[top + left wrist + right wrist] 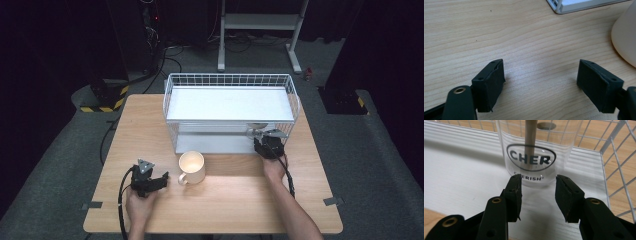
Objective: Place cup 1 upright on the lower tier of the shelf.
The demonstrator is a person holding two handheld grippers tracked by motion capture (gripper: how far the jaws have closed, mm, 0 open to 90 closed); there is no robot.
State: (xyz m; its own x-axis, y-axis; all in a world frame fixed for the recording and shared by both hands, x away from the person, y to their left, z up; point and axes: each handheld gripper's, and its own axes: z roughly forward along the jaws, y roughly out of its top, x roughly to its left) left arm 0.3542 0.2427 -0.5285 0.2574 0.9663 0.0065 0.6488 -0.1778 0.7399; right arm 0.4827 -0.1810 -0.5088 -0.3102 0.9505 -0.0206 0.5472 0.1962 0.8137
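Beneath the white wire rack's (292,97) shelf, your right tongs (537,195) stand narrowed, short of the clear printed glass (536,150); left tongs (540,82) idle wide; next, reopen and advance.

Lit desk, dark surroundings.
Overhead light falls on the desk (225,200); room beyond its far edge is dim. High view soft; near jaws blurred; glare on the glass (534,152).

Clear glossy glass (534,152), wire rack (616,150)
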